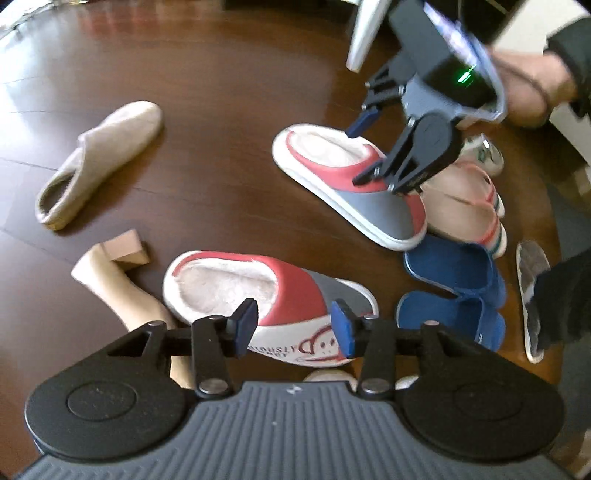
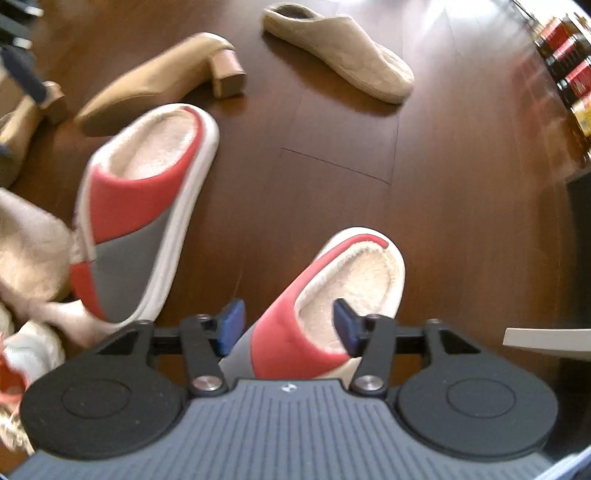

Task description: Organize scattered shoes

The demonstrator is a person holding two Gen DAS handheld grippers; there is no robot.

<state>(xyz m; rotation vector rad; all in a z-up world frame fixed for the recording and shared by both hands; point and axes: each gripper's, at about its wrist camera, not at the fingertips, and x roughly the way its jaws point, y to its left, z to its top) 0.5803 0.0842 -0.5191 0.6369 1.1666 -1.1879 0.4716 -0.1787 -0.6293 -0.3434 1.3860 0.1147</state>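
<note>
Two matching red, grey and white fleece-lined slippers lie on the dark wooden floor (image 1: pixel 221 92). In the left wrist view the near slipper (image 1: pixel 229 291), with a monkey print on its toe, lies under my left gripper (image 1: pixel 293 321). Its jaws are open and clear of the slipper. The far slipper (image 1: pixel 321 147) lies under my right gripper (image 1: pixel 364 147), held by a person's hand (image 1: pixel 532 85). In the right wrist view my right gripper (image 2: pixel 288 325) stands open over that slipper's (image 2: pixel 332 280) red collar, pads not pressing it. The other slipper (image 2: pixel 140 214) lies to its left.
A beige felt slipper (image 1: pixel 99 158) (image 2: pixel 340 51) and a tan block-heel shoe (image 1: pixel 122 288) (image 2: pixel 159 77) lie apart on the floor. A pair of blue slippers (image 1: pixel 454 291), a pink striped slipper (image 1: pixel 461 199) and a grey slipper (image 1: pixel 532 295) crowd the right. A white furniture leg (image 1: pixel 364 33) stands behind.
</note>
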